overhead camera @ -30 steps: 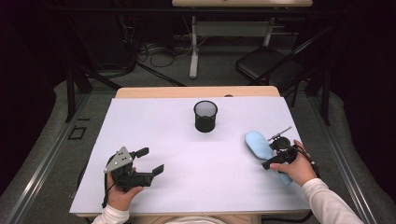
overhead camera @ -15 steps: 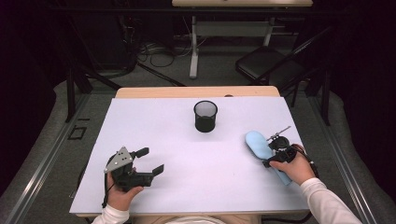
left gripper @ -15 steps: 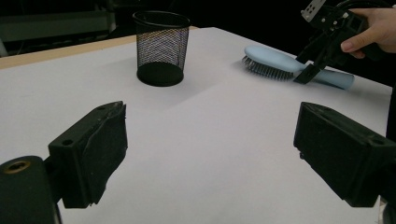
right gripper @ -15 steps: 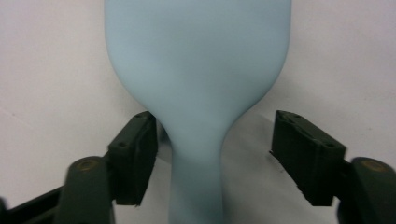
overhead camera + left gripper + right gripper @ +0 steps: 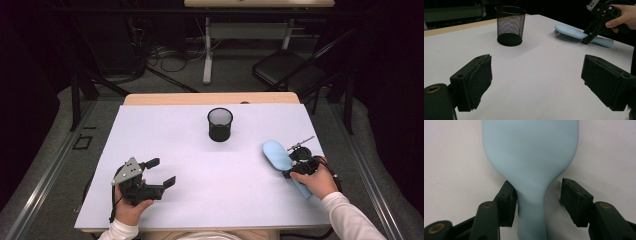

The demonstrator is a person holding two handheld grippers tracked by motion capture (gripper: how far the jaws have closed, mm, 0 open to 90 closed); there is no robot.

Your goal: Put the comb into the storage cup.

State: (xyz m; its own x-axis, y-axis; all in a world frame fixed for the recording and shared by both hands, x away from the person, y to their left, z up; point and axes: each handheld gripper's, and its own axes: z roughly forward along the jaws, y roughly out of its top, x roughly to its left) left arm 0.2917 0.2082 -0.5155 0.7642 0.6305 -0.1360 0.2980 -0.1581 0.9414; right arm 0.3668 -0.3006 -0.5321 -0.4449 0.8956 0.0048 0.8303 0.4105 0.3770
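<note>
Since the earlier frame the right hand-held gripper (image 5: 296, 161) has been closing its jaws around the neck of the brush (image 5: 278, 154); the hands themselves have kept their places. In the right gripper view, one pad touches the narrow neck where the smooth, pale blue plastic back tapers into the handle, while the other pad stands just off it, so the grip is not yet made. The brush (image 5: 530, 157) lies bristles down on the matte white table (image 5: 190, 150), near its right edge. The left hand-held gripper (image 5: 159, 172) rests on the table at the near left, its blocky black jaws wide apart and empty. A round black wire-mesh cup (image 5: 220, 124) stands upright mid-table, well apart from both.
</note>
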